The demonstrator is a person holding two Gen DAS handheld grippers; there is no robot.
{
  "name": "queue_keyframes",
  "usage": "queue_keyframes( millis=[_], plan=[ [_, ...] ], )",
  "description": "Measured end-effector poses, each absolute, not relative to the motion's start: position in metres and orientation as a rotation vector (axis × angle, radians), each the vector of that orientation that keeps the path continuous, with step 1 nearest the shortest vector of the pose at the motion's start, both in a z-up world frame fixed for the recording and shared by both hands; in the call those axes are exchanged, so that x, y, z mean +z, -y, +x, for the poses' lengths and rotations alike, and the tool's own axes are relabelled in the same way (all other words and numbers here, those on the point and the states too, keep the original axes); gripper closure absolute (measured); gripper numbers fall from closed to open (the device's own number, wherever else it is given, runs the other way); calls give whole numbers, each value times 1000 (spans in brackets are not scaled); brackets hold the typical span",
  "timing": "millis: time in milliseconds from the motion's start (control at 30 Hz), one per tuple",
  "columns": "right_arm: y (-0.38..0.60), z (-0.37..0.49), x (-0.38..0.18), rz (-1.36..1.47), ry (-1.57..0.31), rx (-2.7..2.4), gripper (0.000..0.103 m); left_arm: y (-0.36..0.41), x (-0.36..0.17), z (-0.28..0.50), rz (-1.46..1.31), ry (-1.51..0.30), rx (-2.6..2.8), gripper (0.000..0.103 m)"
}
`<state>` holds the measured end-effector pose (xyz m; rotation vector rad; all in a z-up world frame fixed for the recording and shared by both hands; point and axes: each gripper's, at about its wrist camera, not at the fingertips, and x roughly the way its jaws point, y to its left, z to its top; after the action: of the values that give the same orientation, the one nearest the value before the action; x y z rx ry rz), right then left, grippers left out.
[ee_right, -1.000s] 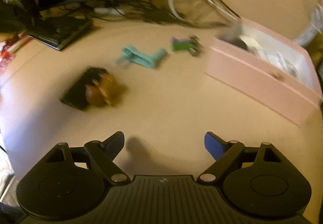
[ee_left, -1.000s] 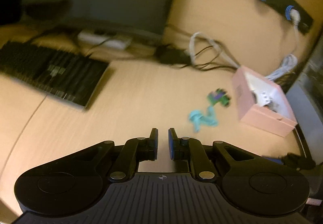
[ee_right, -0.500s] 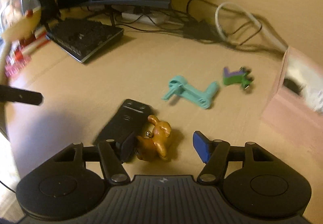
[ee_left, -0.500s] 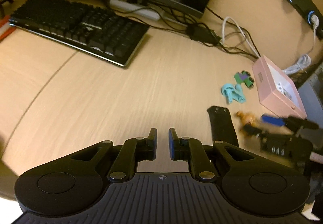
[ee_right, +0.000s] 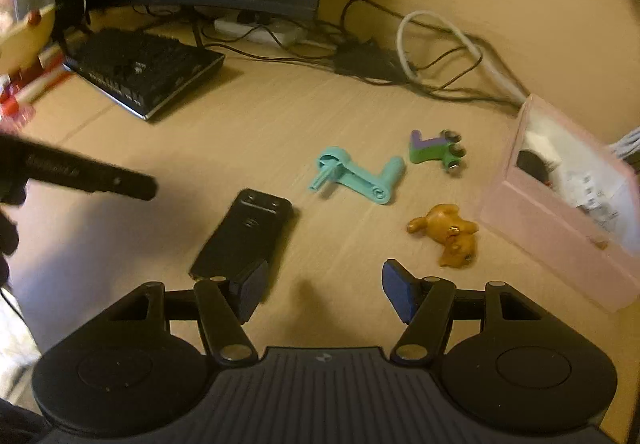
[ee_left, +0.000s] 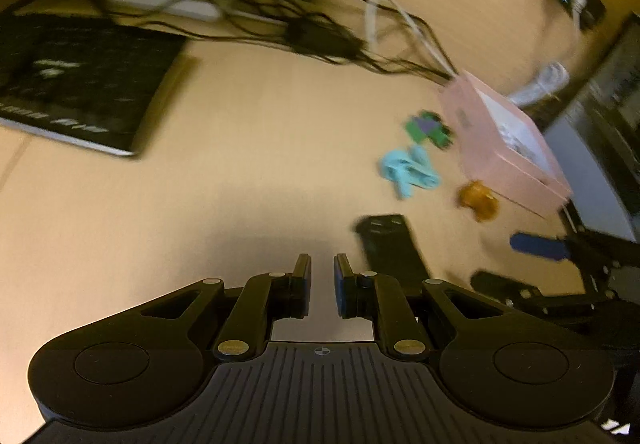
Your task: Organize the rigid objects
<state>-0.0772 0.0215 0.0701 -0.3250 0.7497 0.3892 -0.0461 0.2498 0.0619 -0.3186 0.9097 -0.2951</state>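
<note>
Left wrist view – claw: the left gripper (ee_left: 322, 276) has its jaws drawn narrow, all but closed, nothing between the pads; it tilts down over bare desk (ee_left: 240, 184).
Left wrist view – things: all lie ahead and to the right of this claw. The black flat device (ee_left: 390, 244) is just beside its right finger; the teal plastic crank (ee_left: 409, 173), purple-green toy (ee_left: 428, 129) and orange toy animal (ee_left: 478, 200) sit farther on, near the pink box (ee_left: 502, 160).
Left wrist view – other claw: the right gripper (ee_left: 516, 264) enters from the right edge.
Left wrist view – clarity: blurred, so fine contact is uncertain.
Right wrist view – claw: the right gripper (ee_right: 323, 288) stands about half open and empty, its jaws having just been closing; only desk lies between the pads.
Right wrist view – things: the black device (ee_right: 244, 236) lies just ahead of its left finger, the orange animal (ee_right: 450, 232) just ahead of its right finger, crank (ee_right: 358, 176) and purple-green toy (ee_right: 434, 150) farther ahead.
Right wrist view – box: the open-topped pink box (ee_right: 552, 236), off to the right, already holds small items; it is probably the collecting place.
Right wrist view – reason: the loose pieces cluster near the box, likely awaiting transfer.
</note>
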Motion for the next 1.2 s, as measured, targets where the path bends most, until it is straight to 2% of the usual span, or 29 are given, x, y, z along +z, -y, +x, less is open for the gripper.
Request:
queue_keyframes(
  millis=[133,267,433,567,600,633,700,733,1067,1200],
  plan=[
    [-4,-70,76,-331,-718,262,39,-229,69,-44,-317,-880,-377,90],
    [22,-37,74,-192,-705,133,39,-220,73,-47,-315,-881,-310,90],
    [30,-6,58,-60,-633,87,39,-223,78,-67,-260,-931,-245,90],
    [19,16,36,-71,-676,82,39,-238,79,-80,-244,-957,-194,90],
    [18,18,34,-70,-681,93,41,-241,80,-81,-227,-957,-190,90],
    [19,16,34,-64,-676,105,49,-242,80,-81,-208,-954,-189,90],
    [21,10,38,-52,-674,135,59,-239,83,-76,-165,-931,-215,90],
    [23,6,41,-52,-682,157,59,-235,85,-71,-141,-916,-242,90],
    [63,-78,81,-114,-655,125,59,-146,104,25,351,-731,-672,87],
    [82,-103,83,-128,-662,51,59,-107,92,53,621,-762,-814,84]
  ],
)
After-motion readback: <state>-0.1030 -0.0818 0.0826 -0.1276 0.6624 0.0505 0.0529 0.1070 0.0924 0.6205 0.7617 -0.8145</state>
